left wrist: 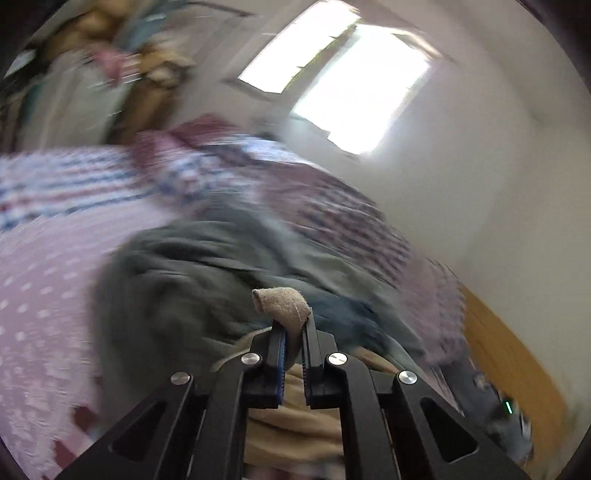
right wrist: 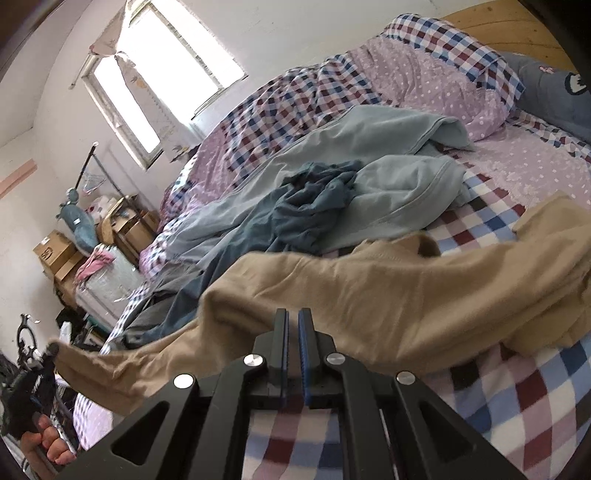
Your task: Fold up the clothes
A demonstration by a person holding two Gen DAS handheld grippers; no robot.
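A tan garment [right wrist: 369,291] stretches across the checked bedspread [right wrist: 517,387]. My right gripper [right wrist: 293,314] sits at its near edge, jaws nearly together, and seems to pinch that edge. At the far left of the right wrist view a hand [right wrist: 48,443] holds my left gripper [right wrist: 51,349], with the garment's end in it. The left wrist view is motion-blurred. There my left gripper [left wrist: 293,325] is shut on the tan garment [left wrist: 295,424], and a fold of it [left wrist: 280,304] sticks out above the fingertips.
A pale blue-grey garment [right wrist: 399,184] and a dark teal one [right wrist: 314,199] lie crumpled mid-bed. A lilac dotted pillow [right wrist: 436,81], a blue cushion [right wrist: 554,92] and a wooden headboard [right wrist: 517,29] are at the far end. Cardboard boxes [right wrist: 55,251] and clutter stand under the window [right wrist: 166,66].
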